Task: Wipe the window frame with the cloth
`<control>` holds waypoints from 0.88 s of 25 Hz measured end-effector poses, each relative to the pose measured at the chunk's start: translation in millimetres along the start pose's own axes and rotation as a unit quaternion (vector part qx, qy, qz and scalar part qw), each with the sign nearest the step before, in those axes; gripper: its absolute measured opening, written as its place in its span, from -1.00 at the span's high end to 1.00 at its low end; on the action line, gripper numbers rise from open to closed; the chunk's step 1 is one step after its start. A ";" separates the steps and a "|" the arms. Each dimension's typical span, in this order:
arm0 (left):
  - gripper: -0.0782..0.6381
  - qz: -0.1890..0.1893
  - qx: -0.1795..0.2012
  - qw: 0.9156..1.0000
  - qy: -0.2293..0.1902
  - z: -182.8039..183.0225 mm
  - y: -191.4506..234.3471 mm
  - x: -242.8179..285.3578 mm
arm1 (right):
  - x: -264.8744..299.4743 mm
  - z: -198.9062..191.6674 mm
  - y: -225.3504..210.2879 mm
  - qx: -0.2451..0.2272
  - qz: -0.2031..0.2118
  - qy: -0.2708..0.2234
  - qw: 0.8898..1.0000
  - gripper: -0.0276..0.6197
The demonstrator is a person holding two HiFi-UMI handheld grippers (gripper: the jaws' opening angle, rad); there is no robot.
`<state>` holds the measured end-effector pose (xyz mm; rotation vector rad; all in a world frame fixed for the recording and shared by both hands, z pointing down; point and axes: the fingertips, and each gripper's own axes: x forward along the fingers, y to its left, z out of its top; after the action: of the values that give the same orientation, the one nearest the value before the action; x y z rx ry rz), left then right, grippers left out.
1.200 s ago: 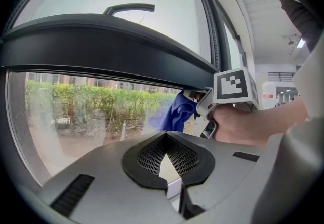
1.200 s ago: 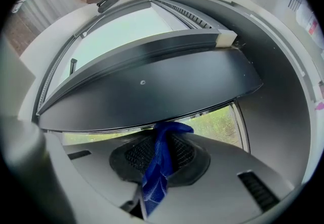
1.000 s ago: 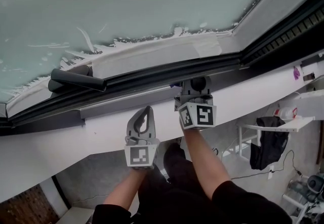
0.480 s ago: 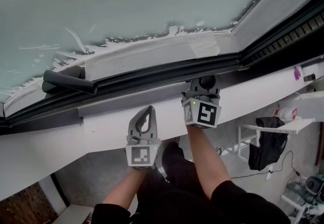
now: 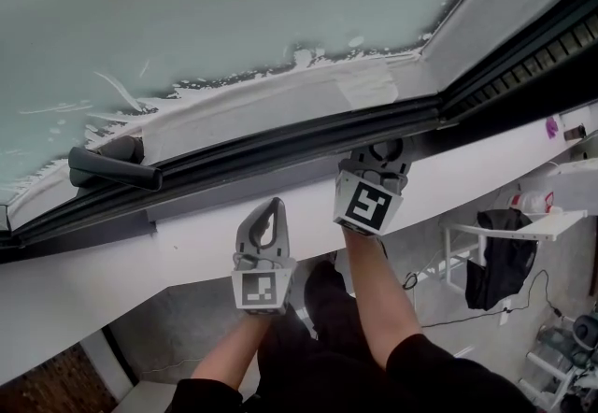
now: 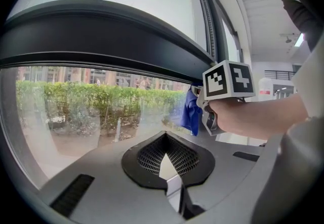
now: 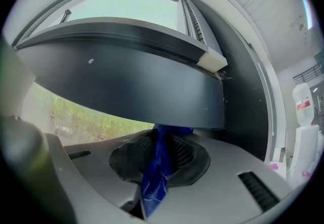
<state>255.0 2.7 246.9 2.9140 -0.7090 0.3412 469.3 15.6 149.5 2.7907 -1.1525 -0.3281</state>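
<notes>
The dark window frame runs across the head view under the frosted pane. My right gripper is pressed up against the frame's lower rail, shut on a blue cloth. That cloth hangs between the jaws in the right gripper view and touches the frame's underside. The left gripper view shows the same cloth bunched beside the right gripper's marker cube. My left gripper rests lower, over the white sill, jaws together and holding nothing.
A black window handle juts out at the frame's left. Below the sill at the right stands a white table with a black bag hanging off it. A white bottle stands at the right.
My right gripper has slid a little to the right along the frame with the cloth. The left gripper has stayed put. The head view has shifted rightward.
</notes>
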 end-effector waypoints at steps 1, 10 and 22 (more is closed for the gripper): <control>0.77 -0.001 0.000 1.000 0.001 -0.4 -0.8 0.6 | 0.2 0.2 0.1 -0.009 -0.008 0.002 1.000 0.78; 0.77 -0.006 0.003 1.000 0.013 -2.4 -1.3 -0.7 | 3.6 -3.6 -9.8 -0.031 -0.058 0.006 0.998 0.79; 0.77 -0.021 0.017 0.999 0.029 -8.8 -12.4 14.7 | 9.9 -12.7 -34.7 -0.001 -0.143 0.026 0.989 0.81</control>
<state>271.8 8.6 258.2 2.9331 -0.6392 0.4349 502.8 33.3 154.1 2.9425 -0.7399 -0.2782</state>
